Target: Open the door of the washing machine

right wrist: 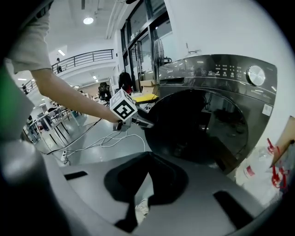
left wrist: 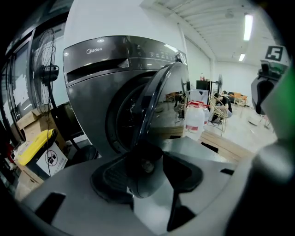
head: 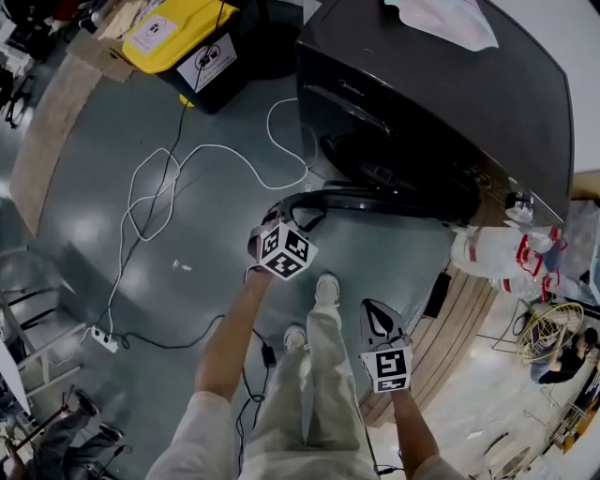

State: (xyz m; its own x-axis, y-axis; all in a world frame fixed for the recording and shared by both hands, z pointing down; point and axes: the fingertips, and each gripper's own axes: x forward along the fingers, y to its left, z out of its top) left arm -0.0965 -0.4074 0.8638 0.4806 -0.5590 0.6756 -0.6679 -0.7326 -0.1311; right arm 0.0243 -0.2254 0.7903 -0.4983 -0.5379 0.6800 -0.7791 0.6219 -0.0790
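The dark front-loading washing machine [head: 450,103] stands at the upper right of the head view, and its round door [head: 375,200] is swung out over the floor. My left gripper [head: 281,217] is at the door's free edge. In the left gripper view the door rim [left wrist: 159,101] runs down between the jaws, and the left gripper [left wrist: 145,168] is closed on it. From the right gripper view I see the open door [right wrist: 193,124] and the left gripper [right wrist: 138,120] at its edge. My right gripper [head: 375,309] hangs lower right, away from the door, jaws together and empty [right wrist: 147,159].
White cables [head: 187,169] loop over the grey floor to a power strip [head: 103,339]. A black bin with a yellow lid [head: 183,37] stands at the upper left. White jugs with red caps [head: 506,258] and wooden boards [head: 450,337] lie right of the machine. A cloth [head: 441,19] rests on top.
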